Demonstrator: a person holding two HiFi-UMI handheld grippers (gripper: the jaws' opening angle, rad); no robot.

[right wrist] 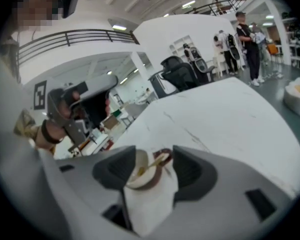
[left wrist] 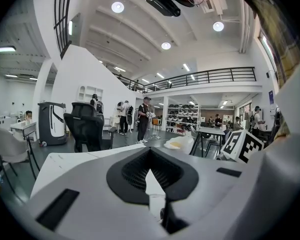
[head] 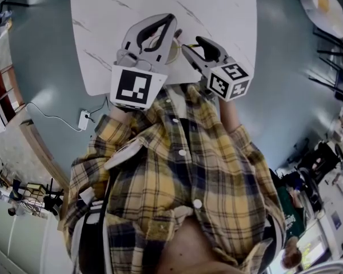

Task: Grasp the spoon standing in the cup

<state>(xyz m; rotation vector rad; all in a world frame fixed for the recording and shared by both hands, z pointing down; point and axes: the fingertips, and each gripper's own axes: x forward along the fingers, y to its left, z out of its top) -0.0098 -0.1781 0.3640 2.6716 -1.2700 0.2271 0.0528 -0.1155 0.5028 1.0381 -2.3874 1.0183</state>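
Right tongs (right wrist: pixel 152 158), parted and empty, frame the cream round cup (right wrist: pixel 140 176) just ahead. Its slender tan spoon (right wrist: pixel 155 163) is not yet gripped. Left tongs (left wrist: pixel 150 152) closed on nothing. White veined desk (right wrist: pixel 230 119) beyond. Judged: approach made, closing left.

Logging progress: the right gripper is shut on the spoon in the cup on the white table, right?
No: the right gripper view shows the right gripper open, jaws apart, not gripping the spoon in the cup on the white table.
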